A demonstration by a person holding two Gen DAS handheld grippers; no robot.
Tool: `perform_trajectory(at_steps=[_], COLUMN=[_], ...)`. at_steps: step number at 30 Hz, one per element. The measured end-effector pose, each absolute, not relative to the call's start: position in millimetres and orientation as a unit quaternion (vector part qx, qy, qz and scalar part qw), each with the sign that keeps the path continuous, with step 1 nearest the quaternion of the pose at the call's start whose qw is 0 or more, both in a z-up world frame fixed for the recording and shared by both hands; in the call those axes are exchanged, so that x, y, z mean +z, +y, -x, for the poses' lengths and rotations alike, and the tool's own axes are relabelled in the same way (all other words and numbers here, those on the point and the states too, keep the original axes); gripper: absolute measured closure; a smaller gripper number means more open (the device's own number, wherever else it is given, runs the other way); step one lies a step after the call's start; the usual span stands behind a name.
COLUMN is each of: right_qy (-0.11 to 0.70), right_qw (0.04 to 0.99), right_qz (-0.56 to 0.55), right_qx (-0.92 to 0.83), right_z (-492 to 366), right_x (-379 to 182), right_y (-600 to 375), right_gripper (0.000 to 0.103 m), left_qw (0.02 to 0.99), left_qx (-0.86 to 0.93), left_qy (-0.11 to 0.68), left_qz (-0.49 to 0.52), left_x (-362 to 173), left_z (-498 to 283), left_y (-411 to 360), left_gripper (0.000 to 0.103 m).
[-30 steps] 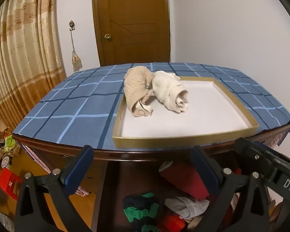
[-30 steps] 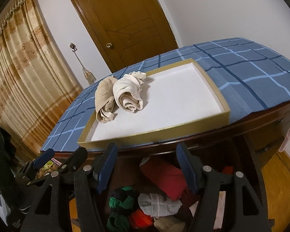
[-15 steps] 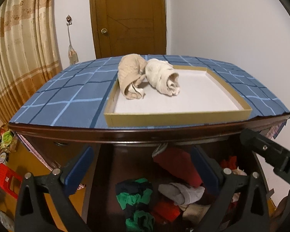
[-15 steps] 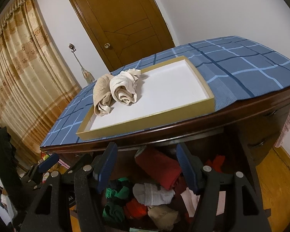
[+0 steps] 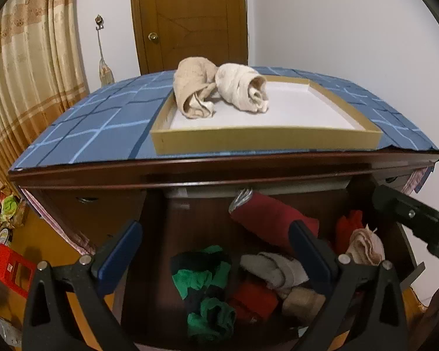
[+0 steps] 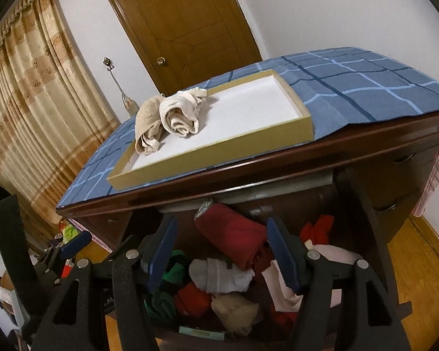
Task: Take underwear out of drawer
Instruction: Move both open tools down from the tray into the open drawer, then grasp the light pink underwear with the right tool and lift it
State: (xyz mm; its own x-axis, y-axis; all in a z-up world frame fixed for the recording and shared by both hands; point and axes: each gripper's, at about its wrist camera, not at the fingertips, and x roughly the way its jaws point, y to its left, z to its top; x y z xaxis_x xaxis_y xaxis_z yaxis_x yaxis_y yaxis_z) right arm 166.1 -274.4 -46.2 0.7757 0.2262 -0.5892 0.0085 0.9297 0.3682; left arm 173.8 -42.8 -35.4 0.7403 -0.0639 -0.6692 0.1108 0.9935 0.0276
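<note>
Under the dresser top the drawer (image 5: pixel 155 263) stands open, holding several bundles of underwear: a red roll (image 5: pixel 272 222), a green-and-black piece (image 5: pixel 202 278), a grey-white one (image 5: pixel 275 269) and a beige one (image 6: pixel 237 310). My left gripper (image 5: pixel 216 248) hovers open over the drawer's left half, nothing between its blue pads. My right gripper (image 6: pixel 222 248) hangs beside it, also open and empty, above the red roll (image 6: pixel 234 234) and the white piece (image 6: pixel 222 275). On the dresser, a gold-rimmed tray (image 5: pixel 263 143) holds a tan roll (image 5: pixel 193 87) and a cream roll (image 5: pixel 243 87).
A blue checked cloth (image 5: pixel 96 128) covers the dresser top, whose dark wooden edge (image 5: pixel 219 166) overhangs the drawer. Closed drawers with handles (image 6: pixel 395 181) are to the right. A curtain (image 5: pixel 20 73), a door (image 5: pixel 190 20) and clutter on the floor (image 5: pixel 8 266) lie beyond.
Both grippers have sunk from above the dresser's edge to in front of the open drawer. More of its contents shows, and the tray is now seen from lower. Jaws unchanged.
</note>
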Motion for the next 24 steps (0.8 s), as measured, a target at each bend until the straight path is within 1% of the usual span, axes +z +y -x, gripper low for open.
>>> perform_trajectory(at_steps=[6,14,24], right_qy=[0.340,0.373,0.412], right_qw=[0.925,0.913,0.902], right_qz=[-0.168,-0.164,-0.130], right_qx=[0.038,0.009,0.027], right_z=[-156.1,-143.3,-142.7], right_x=[-56.4,-79.5,-95.8], right_y=[-289.0,-317.2,-323.2], right_gripper=[0.037,0.037,0.037], left_qw=[0.925,0.911,0.900], left_qx=[-0.051,-0.066,-0.069], left_qy=[0.375,0.404,0.428], left_qz=[-0.037,-0.048,-0.050], left_x=[-49.0,-69.4,-82.8], left_z=[-169.5,-165.8,-175.4], left_y=[-39.6,-43.5,-46.6], left_gripper=[0.001,0.001,0.001])
